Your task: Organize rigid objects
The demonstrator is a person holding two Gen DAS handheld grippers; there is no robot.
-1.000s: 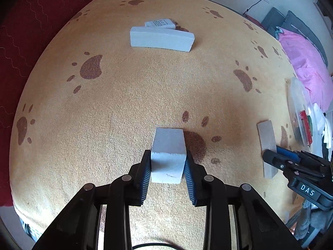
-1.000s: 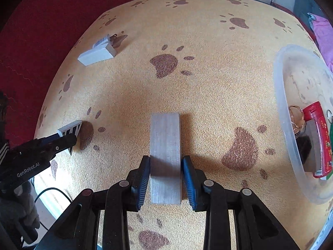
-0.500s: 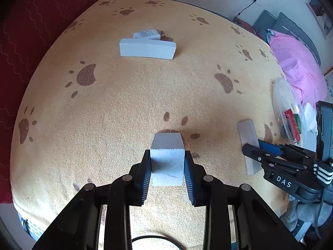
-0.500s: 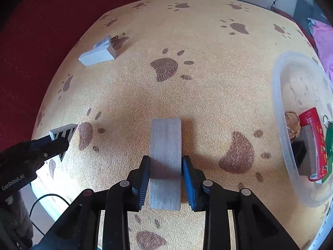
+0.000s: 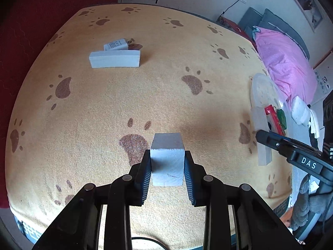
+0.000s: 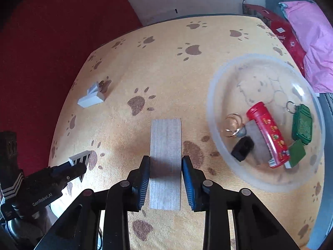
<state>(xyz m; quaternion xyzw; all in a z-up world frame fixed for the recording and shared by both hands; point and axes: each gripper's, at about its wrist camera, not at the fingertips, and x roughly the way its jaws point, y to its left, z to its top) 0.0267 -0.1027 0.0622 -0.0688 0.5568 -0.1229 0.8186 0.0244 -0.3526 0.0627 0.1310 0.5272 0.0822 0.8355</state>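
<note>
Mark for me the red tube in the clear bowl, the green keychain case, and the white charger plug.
red tube (image 6: pixel 267 134), right wrist view, mid-body.
green keychain case (image 6: pixel 302 124), right wrist view, centre of its face.
white charger plug (image 5: pixel 115 44), left wrist view, labelled face.

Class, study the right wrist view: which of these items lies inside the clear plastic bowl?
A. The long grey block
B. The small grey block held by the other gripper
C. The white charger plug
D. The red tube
D: the red tube lies inside the clear plastic bowl beside a green keychain, while the white charger plug rests far off on the paw-print cloth.
</note>
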